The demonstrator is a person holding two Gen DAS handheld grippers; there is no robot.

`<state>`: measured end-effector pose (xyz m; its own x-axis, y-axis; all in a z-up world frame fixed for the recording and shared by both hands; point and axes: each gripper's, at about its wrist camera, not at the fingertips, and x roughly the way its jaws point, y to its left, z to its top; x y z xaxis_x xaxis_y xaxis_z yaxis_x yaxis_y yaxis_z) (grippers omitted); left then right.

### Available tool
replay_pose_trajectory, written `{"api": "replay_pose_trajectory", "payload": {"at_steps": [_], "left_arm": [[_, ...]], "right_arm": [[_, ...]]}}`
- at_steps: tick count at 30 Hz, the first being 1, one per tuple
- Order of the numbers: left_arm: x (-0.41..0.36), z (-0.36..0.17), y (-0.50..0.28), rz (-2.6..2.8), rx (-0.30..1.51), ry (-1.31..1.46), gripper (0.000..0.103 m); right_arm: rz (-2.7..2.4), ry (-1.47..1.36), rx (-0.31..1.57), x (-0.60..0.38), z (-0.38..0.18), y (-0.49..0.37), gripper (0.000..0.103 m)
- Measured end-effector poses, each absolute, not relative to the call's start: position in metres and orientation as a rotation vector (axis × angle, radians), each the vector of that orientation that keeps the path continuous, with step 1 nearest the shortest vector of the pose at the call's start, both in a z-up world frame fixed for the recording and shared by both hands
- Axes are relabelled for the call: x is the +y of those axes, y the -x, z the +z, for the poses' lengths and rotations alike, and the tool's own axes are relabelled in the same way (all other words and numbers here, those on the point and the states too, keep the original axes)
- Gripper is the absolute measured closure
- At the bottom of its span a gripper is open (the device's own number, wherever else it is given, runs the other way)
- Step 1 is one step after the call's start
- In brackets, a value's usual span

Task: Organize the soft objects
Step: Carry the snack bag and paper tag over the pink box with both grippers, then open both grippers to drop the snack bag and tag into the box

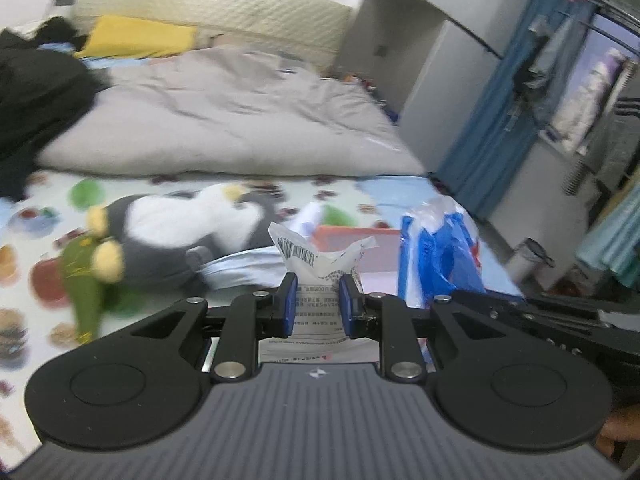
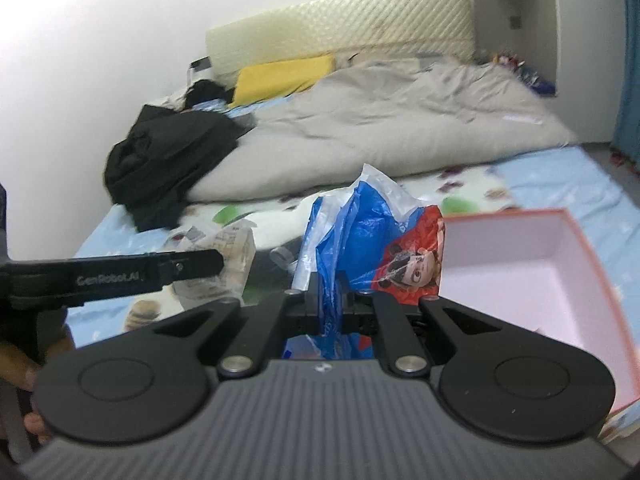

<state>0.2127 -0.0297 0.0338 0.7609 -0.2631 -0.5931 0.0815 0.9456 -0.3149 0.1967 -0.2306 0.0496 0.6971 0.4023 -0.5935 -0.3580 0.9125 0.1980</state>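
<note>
Bedroom clutter fills both views: a bed (image 2: 560, 184) with a fruit-print sheet carries a rumpled grey duvet (image 2: 380, 128), a black garment (image 2: 168, 160) ahead-left of the right tool, a yellow pillow (image 2: 280, 76) and a cream headboard (image 2: 340, 24) far ahead. Ahead-left of the left tool (image 1: 318, 300) lies a grey-and-white plush penguin (image 1: 180, 236) touching a green plush toy (image 1: 86, 292). An open pink box (image 2: 532, 264) sits just right of the right tool (image 2: 330, 300). Blue curtains (image 1: 500, 128) hang far right. The left tool grips a white printed packet (image 1: 316, 264) between its blue pads. The right tool is clamped tight on a crumpled blue-and-red plastic bag (image 2: 360, 232), held above the bed.
</note>
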Motion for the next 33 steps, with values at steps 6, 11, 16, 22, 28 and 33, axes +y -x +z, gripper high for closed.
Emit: {"api": "replay_pose_trajectory", "payload": {"at_steps": [6,11,16,22,28,33], "left_arm": [[-0.098,0.035,-0.259,-0.31,0.726,0.238,0.077],[-0.148,0.004,-0.296,-0.376,0.817,0.217,0.077],[-0.187,-0.039,-0.322,-0.443,0.923,0.18,0.077],[-0.221,-0.083,-0.339,-0.459,1.018,0.128,0.077],[-0.234,-0.092,-0.339,-0.457,1.042,0.096,0.076],[-0.238,-0.084,-0.334,-0.437,1.008,0.039,0.052]], "right_arm": [[0.332,-0.041,0.717,-0.274,0.054,-0.226,0.094],[0.254,-0.021,0.791,-0.309,0.03,-0.247,0.094],[0.186,-0.011,0.884,-0.34,-0.01,-0.268,0.094],[0.134,-0.06,0.983,-0.367,-0.059,-0.28,0.094],[0.12,-0.108,1.013,-0.38,-0.079,-0.279,0.092],[0.091,-0.126,1.02,-0.385,-0.079,-0.281,0.066]]}}
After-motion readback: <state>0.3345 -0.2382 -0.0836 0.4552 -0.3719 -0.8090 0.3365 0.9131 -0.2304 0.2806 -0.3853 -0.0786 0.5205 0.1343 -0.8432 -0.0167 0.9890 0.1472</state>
